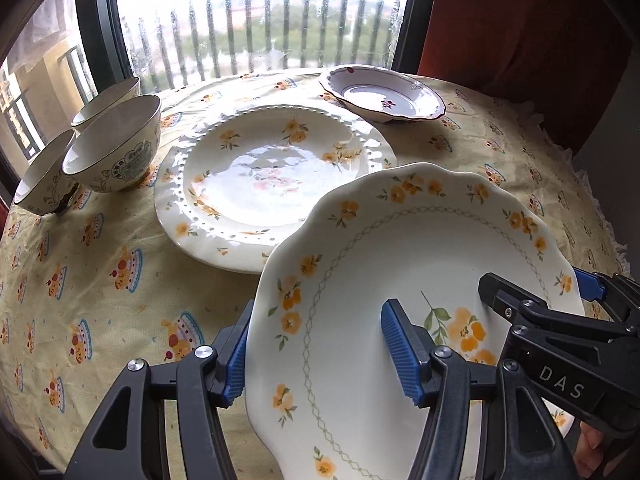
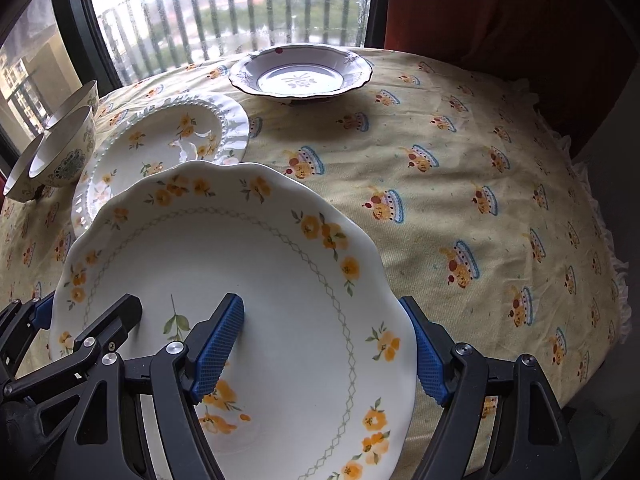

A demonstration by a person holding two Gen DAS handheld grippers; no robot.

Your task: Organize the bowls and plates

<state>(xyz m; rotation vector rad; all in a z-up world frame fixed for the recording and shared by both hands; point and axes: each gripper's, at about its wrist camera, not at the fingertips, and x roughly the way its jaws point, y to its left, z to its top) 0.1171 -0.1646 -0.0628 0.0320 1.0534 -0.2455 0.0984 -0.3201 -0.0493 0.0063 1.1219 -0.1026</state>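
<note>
Left wrist view: my left gripper straddles the near-left rim of the scalloped plate, one ribbed blue pad under the outer edge, the other on the glossy inner face, so the fingers pinch that rim. The right gripper takes the opposite rim the same way, its dimpled blue pads closed on the wavy edge. The plate is glazed white ceramic with orange blossoms and a grey-green lattice ring, and it sits tilted between the two tools above the tablecloth, a wrinkled pale yellow cotton printed with fruit baskets.

Just behind it lies a beaded plate, fluted at the border, shiny, with orange and pink flowers; the held plate overlaps its near edge in both views, though I can't tell if they touch. To its left stand three small round bowls, clustered together. Farther back, by the window, rests a shallow dish with a dark, wavy rim.
</note>
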